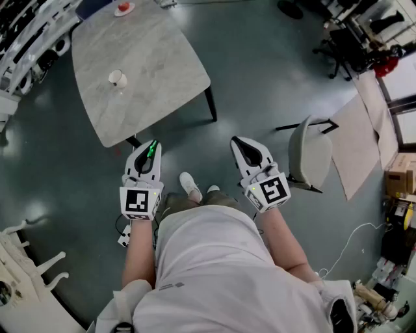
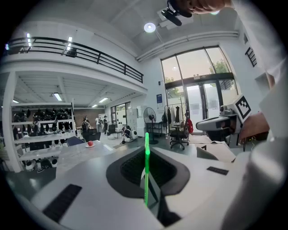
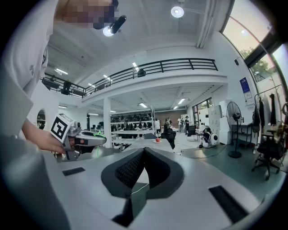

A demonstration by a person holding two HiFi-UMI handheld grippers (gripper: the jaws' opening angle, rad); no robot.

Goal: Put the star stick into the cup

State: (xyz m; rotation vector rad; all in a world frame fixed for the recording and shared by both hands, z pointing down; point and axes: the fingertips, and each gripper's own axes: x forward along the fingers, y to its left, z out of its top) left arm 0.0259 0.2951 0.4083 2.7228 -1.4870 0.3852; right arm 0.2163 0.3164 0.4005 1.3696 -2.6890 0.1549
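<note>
The dark grey-green polished floor [image 1: 260, 78] is taking up most of the head view, and the pale grey stone-patterned bench [image 1: 156, 71] is standing on it at the upper left. The person in a white shirt [image 1: 208, 273] is standing a little back from the bench's near corner, with a light grey shell chair [image 1: 311, 156] off to their right.

Both hands are holding grippers out in front, side by side and apart. The left gripper [image 1: 148, 151] is pointing toward the bench, and its fingers are clamping the thin bright-green star stick [image 2: 146, 168] – the stick is standing upright between them, its upper end poking above the tips. The right gripper [image 3: 143, 152] is hanging over the floor, its fingers pressed together with nothing between them.

The small white cup [image 1: 117, 79] is sitting upright on the bench, well apart from the stick – farther back, a small plate with a red object [image 1: 124, 9] is resting near the far edge.
</note>
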